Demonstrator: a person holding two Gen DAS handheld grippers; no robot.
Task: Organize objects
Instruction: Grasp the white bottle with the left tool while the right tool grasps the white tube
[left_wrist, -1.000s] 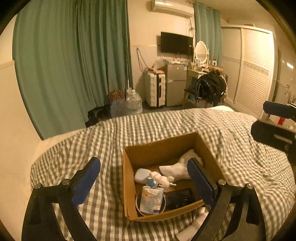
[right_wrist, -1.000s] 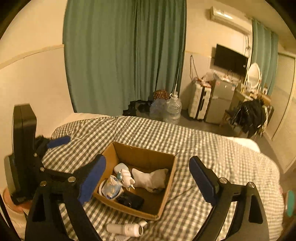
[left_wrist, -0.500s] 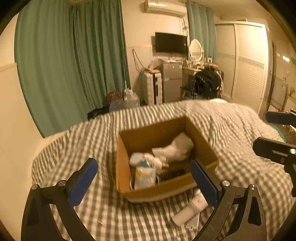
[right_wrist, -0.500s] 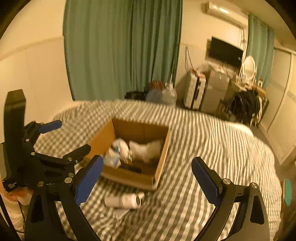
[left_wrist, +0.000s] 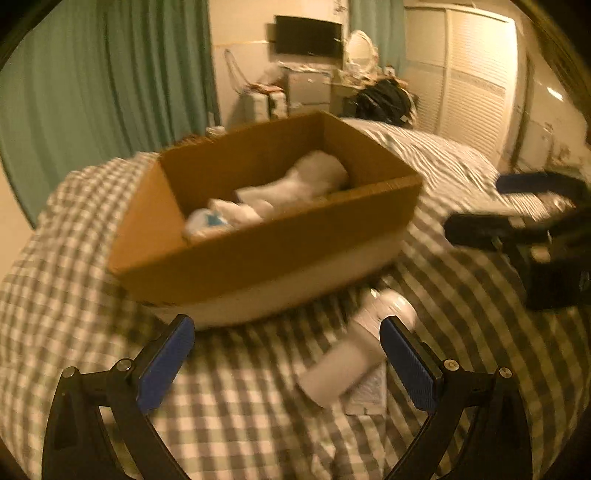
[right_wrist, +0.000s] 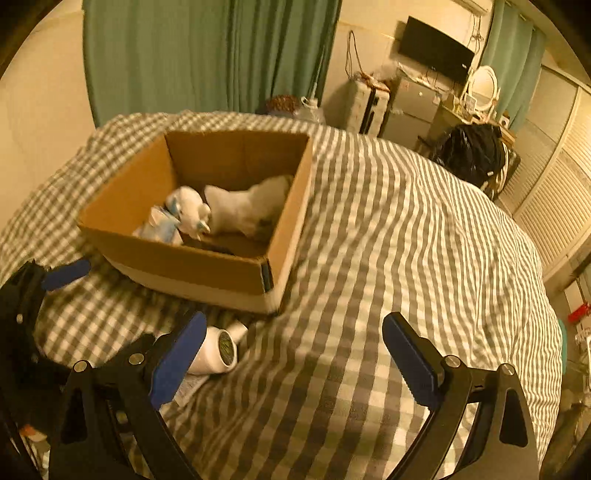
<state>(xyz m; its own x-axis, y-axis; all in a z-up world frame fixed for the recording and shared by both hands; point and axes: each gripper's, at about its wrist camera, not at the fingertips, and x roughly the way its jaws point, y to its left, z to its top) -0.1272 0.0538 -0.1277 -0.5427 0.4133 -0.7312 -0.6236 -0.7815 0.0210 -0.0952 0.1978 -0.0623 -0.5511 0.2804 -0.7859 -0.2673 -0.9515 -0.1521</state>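
An open cardboard box (left_wrist: 258, 243) (right_wrist: 192, 258) sits on the checked bed and holds a white sock (right_wrist: 247, 206), a small white and blue toy (right_wrist: 188, 212) and a tissue pack (right_wrist: 159, 229). A white cylinder-shaped device (left_wrist: 351, 354) (right_wrist: 216, 350) lies on the bedcover in front of the box, on a flat white packet (left_wrist: 367, 391). My left gripper (left_wrist: 288, 365) is open and empty, low over the bed, with the device near its right finger. My right gripper (right_wrist: 295, 354) is open and empty; the device lies beside its left finger.
The checked bedcover (right_wrist: 406, 240) spreads to the right of the box. The right gripper shows in the left wrist view (left_wrist: 517, 229). Green curtains (right_wrist: 207, 55), a suitcase (right_wrist: 365, 107), a fridge, a TV and a chair with dark clothes (right_wrist: 469, 151) stand beyond the bed.
Both grippers have dropped and moved closer to the bed and the box. The white device now lies between the left gripper's fingers' line of view. Both stay open.
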